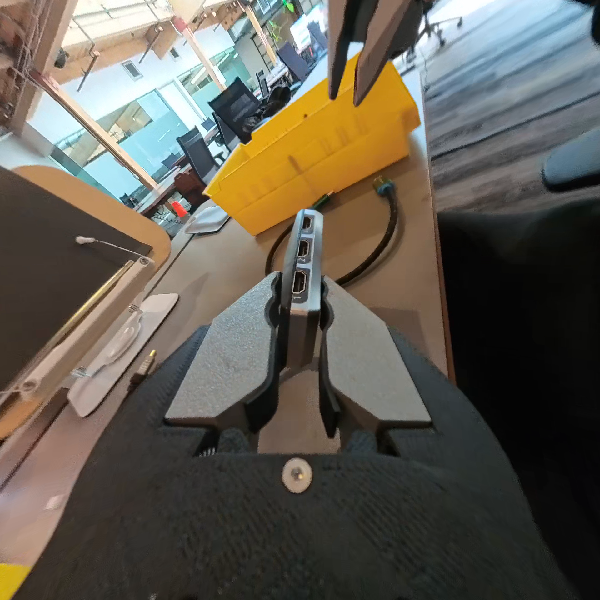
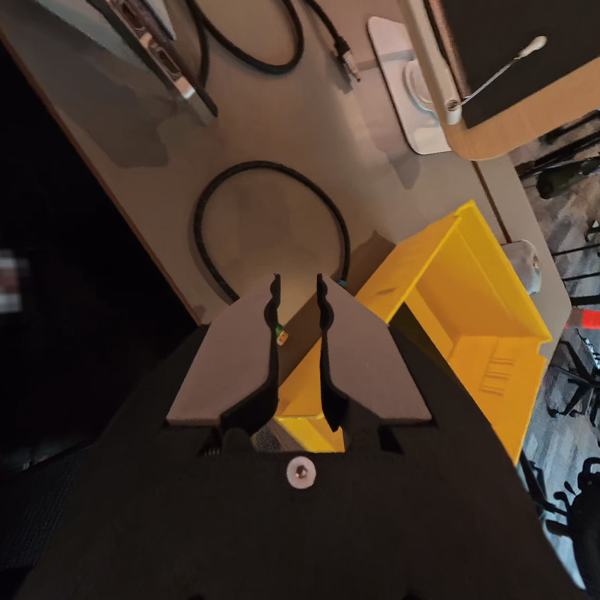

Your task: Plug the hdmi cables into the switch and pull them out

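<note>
Left wrist view: left claw [image 1: 300, 292] grips switch [image 1: 303, 259]; only right view shows right claw [image 2: 296, 282] parted, empty.

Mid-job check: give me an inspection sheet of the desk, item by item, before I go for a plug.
Surface: brown desk, mostly bare.
Job's things: grey switch held on edge, its three visible ports empty.
Clutter: yellow bin; white stand base.
Grippers: left gripper shut on the switch; right gripper open, empty, above the desk.
Cables: black looped cable lying unplugged, plug near the bin; a second cable farther off.
Surroundings: office chairs, glass partitions.
</note>
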